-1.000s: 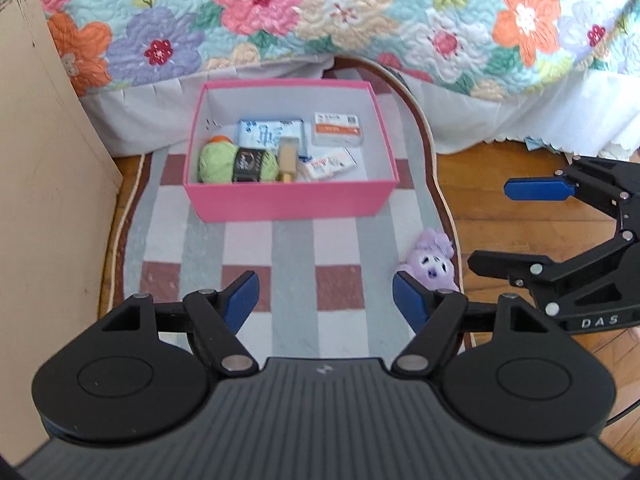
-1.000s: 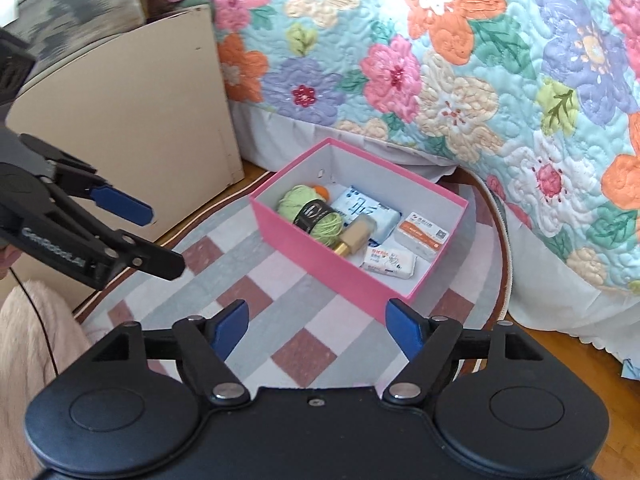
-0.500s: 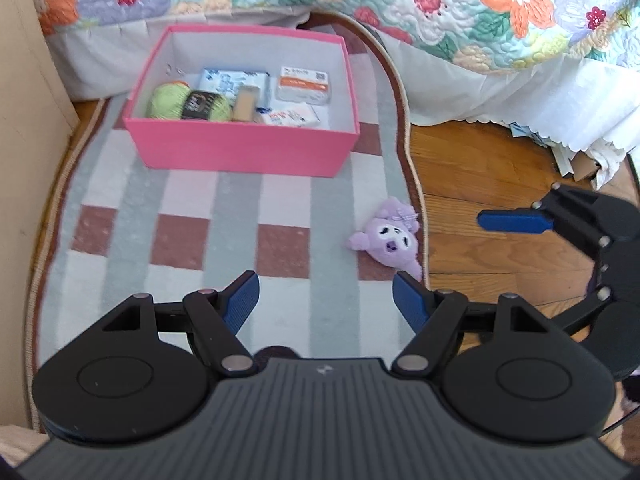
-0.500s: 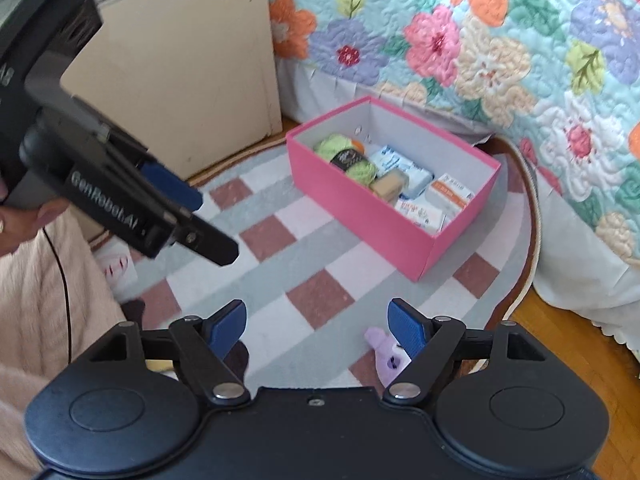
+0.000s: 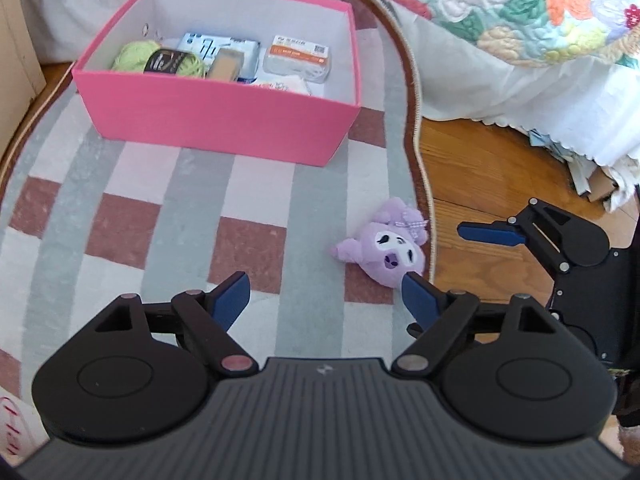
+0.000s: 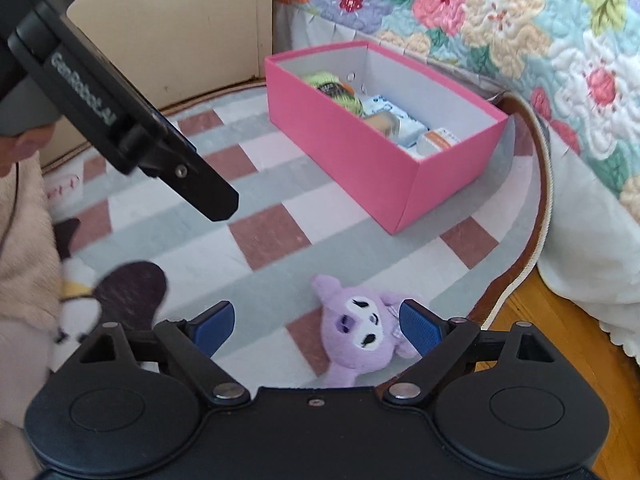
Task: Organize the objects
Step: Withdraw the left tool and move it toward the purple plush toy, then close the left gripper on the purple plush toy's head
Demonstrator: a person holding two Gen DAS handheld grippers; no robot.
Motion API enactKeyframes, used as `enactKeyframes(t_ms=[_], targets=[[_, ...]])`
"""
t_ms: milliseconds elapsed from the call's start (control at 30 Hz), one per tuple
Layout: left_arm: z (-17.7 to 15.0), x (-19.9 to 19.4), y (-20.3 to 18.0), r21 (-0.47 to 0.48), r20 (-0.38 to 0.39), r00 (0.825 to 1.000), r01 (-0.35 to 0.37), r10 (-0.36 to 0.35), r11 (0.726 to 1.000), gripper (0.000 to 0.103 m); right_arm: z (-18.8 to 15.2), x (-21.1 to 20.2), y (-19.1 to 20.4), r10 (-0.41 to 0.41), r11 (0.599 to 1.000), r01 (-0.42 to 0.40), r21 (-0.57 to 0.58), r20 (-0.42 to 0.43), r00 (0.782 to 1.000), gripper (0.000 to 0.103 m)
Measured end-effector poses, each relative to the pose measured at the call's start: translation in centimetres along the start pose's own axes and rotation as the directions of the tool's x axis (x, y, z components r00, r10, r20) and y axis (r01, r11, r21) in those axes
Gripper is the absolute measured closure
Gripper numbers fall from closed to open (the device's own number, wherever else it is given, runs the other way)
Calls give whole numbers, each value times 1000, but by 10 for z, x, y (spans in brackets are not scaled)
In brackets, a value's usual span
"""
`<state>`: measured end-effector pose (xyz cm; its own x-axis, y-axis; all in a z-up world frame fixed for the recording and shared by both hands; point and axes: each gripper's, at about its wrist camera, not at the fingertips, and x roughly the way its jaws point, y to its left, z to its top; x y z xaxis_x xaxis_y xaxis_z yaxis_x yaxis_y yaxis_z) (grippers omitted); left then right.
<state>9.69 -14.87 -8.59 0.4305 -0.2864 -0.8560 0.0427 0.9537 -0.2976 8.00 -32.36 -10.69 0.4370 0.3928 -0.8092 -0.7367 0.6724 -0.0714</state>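
Purple plush toy [image 6: 362,334] lying on the checked rug [image 6: 264,236], near its edge by the wood floor [image 5: 480,168], well apart from the pink box [image 6: 360,152]. Soft, fuzzy, lumpy; long axis running roughly across the right tongs' [image 6: 316,322] gap. Right tongs nearer: toy sitting between the blue pads, one pad just beside it, not pressed. Jaws have just been opening wide. Left tongs [image 5: 326,294] also gaping, holding nothing; toy lying off to their right. Box rigid card, already holding yarn [image 5: 136,54] and packets.
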Motion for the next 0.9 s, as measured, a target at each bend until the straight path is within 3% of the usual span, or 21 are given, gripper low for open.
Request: enactKeyframes(t_ms=[200, 333, 533, 600, 700, 900], targets=[[-15, 37, 3, -22, 13, 1000, -17, 17, 1000, 20, -20, 31, -2, -66, 990, 65, -125, -7, 998, 11], [-23, 50, -2, 24, 92, 992, 84, -86, 996, 20, -31, 46, -12, -78, 988, 76, -131, -7, 997, 11], [-18, 75, -5, -40, 54, 992, 120, -118, 992, 19, -44, 71, -27, -114, 985, 106, -137, -55, 992, 11], [-17, 84, -7, -44, 33, 992, 127, -126, 991, 19, -45, 75, -35, -108, 990, 104, -95, -44, 993, 3], [-19, 94, -12, -37, 7, 990, 142, -142, 989, 19, -46, 80, -43, -66, 997, 63, -41, -56, 996, 2], [-18, 106, -10, -114, 49, 980, 196, -191, 974, 19, -42, 90, -49, 7, 999, -5, 45, -51, 999, 1]])
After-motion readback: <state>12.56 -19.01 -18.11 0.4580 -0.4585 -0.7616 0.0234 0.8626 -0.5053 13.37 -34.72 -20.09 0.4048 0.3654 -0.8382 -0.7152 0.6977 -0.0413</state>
